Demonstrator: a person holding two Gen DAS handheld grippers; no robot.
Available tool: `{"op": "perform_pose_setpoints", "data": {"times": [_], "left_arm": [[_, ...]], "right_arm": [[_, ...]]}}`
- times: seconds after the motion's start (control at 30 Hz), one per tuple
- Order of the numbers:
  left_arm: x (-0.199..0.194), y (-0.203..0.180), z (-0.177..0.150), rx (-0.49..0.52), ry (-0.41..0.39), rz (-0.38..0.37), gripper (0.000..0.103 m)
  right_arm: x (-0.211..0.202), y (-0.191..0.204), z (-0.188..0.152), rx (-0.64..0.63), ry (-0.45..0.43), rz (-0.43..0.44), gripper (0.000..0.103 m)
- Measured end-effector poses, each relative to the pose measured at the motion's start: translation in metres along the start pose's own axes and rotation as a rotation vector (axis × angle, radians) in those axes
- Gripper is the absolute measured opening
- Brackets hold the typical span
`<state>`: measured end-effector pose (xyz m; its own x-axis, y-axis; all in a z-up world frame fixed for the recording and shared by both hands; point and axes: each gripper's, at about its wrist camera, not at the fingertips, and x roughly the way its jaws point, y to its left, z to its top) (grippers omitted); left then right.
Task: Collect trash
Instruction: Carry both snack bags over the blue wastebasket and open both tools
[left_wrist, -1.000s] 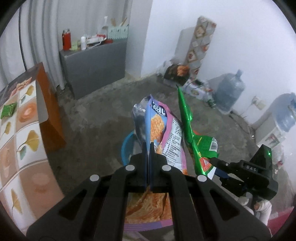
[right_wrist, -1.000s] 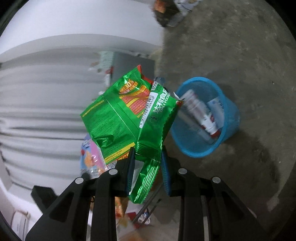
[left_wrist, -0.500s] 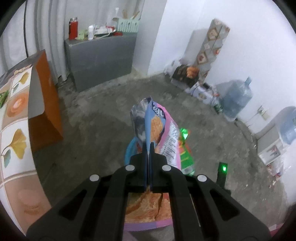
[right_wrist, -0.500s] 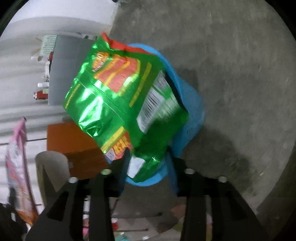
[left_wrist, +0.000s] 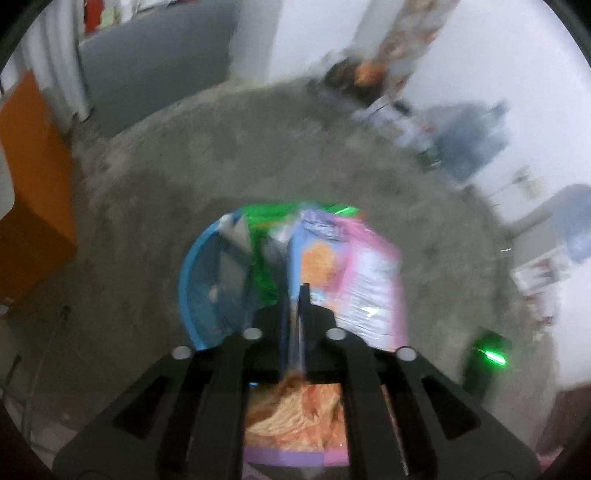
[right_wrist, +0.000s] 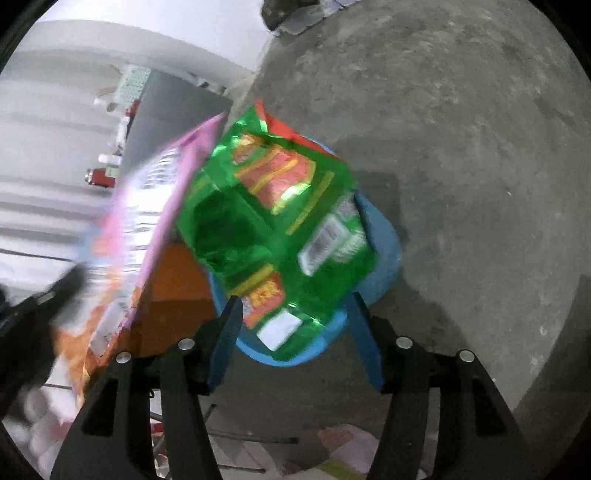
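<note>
My left gripper is shut on a pink and blue snack bag and holds it over a blue basket on the floor. My right gripper is open, and a green snack bag lies free over the blue basket, beyond the fingertips. The green bag also shows in the left wrist view, inside the basket. The pink bag shows at the left of the right wrist view. Both views are blurred.
The floor is bare grey concrete. An orange cabinet stands at the left, a grey cabinet at the back. Water bottles and clutter line the right wall. Litter lies near my right gripper.
My right gripper has opened and let go of the green bag, which has dropped onto the basket. My left gripper has tilted down and brought the pink bag over the basket.
</note>
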<state>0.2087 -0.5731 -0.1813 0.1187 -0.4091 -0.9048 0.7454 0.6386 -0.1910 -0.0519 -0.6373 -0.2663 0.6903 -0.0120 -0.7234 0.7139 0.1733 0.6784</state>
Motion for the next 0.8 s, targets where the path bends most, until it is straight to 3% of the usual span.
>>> {"op": "perform_pose_setpoints", "data": {"times": [0.13,0.2,0.3,0.4,0.47,0.53,0.57,0.63,0.7,0.8], "left_arm": [[0.056,0.015,-0.008,-0.049,0.132,0.058,0.019],[0.065,0.023,-0.014,-0.074,0.155,0.063,0.026],[0.060,0.028,-0.016,-0.092,0.125,0.056,0.043],[0.051,0.032,-0.013,-0.097,0.082,0.043,0.046],[0.041,0.038,-0.009,-0.115,0.060,0.046,0.047],[0.025,0.044,-0.005,-0.137,0.028,0.039,0.048],[0.014,0.046,-0.002,-0.139,0.014,0.037,0.048],[-0.012,0.051,0.001,-0.126,-0.024,0.033,0.048],[-0.043,0.056,0.002,-0.105,-0.054,0.021,0.048],[-0.090,0.075,-0.006,-0.165,-0.033,-0.083,0.049]], "right_arm": [[-0.014,-0.014,-0.005,-0.002,-0.022,-0.017,0.057],[-0.027,-0.010,-0.003,-0.043,-0.070,-0.050,0.057],[-0.050,0.010,0.002,-0.129,-0.168,-0.050,0.052],[-0.042,0.046,0.006,-0.245,-0.157,-0.038,0.045],[-0.016,0.071,0.007,-0.337,-0.097,-0.068,0.043],[0.026,0.085,0.010,-0.397,-0.003,-0.169,0.036],[0.046,0.085,0.013,-0.399,0.053,-0.206,0.034],[0.088,0.082,0.019,-0.383,0.159,-0.284,0.020],[0.114,0.082,0.028,-0.363,0.213,-0.302,0.014],[0.149,0.085,0.039,-0.354,0.285,-0.362,0.011]]}}
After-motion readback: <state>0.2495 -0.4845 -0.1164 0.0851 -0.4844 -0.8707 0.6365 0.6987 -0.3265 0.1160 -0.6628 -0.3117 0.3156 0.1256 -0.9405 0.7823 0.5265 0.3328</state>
